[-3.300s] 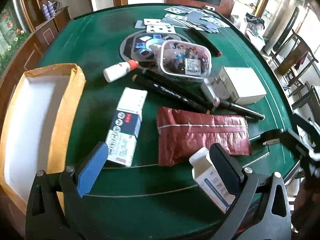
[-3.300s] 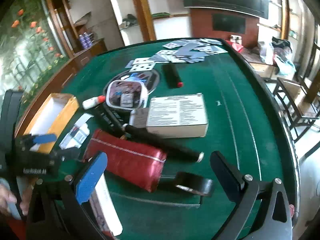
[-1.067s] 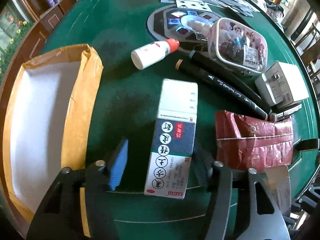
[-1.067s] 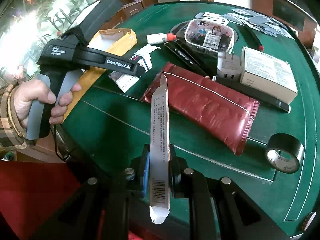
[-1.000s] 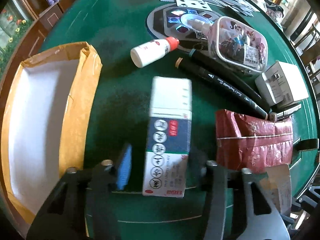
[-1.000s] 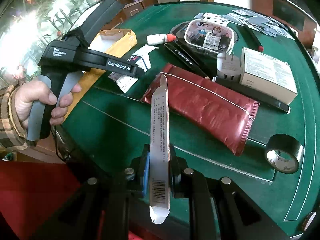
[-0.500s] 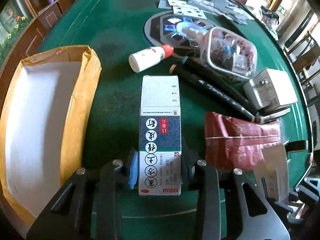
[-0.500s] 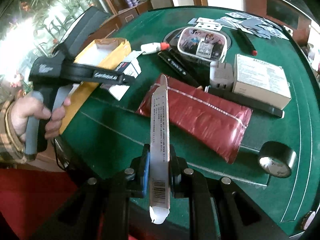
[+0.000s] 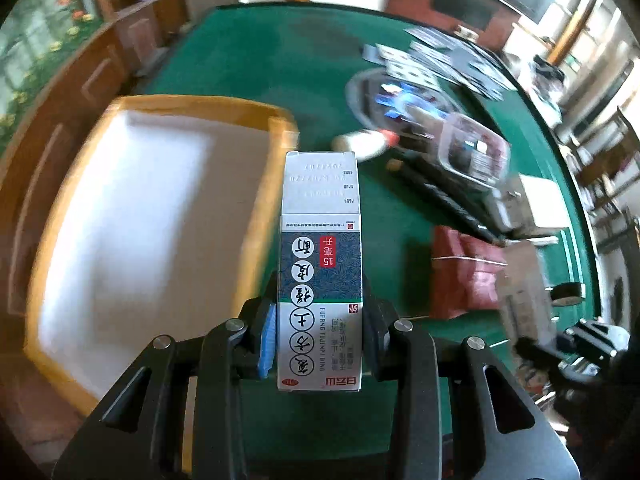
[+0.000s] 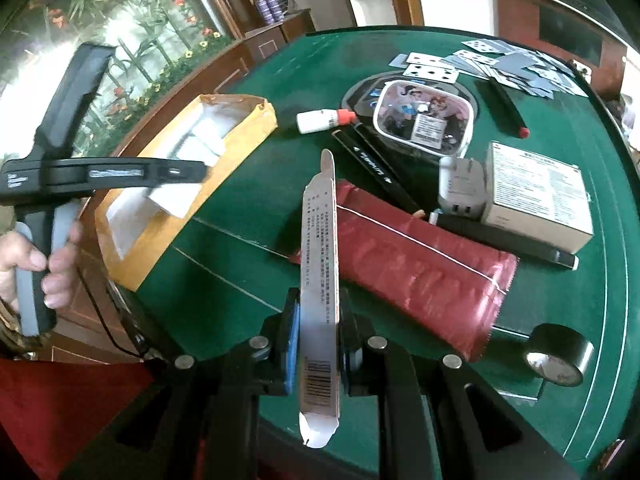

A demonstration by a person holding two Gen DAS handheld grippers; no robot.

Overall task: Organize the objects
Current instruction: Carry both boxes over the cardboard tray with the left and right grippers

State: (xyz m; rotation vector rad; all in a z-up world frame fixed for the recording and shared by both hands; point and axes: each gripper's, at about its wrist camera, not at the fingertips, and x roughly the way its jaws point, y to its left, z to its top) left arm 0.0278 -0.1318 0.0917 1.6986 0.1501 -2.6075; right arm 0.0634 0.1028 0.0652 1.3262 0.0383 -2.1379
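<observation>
Green felt counter [image 9: 256, 64] was still cluttered, but the left hand-held gripper [image 9: 320, 340] had its box [image 9: 320, 264] clamped beside the tray [image 9: 256, 216], right hand-held gripper [image 10: 318, 344] pinching a flat carton [image 10: 320, 272], so next comes lowering the box in, I'd guess.

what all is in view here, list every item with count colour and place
medicine box: 1, blue and white, held in left gripper beside the tray
flattened carton: 1, white, held in right gripper
cardboard tray: 1, yellow-brown, white inside, table's left edge
foil pouch: 1, dark red, table middle
glue bottle: 1, white, red cap, past the tray
markers: at least 3, black, around the pouch
clear case: 1, cartoon print, far middle
plug adapter: 1, grey-white, beside white box
tape roll: 1, black, near right
playing cards: many, far edge
table: 1, green
left gripper: black
right gripper: black
hand: 1, gripping left handle
</observation>
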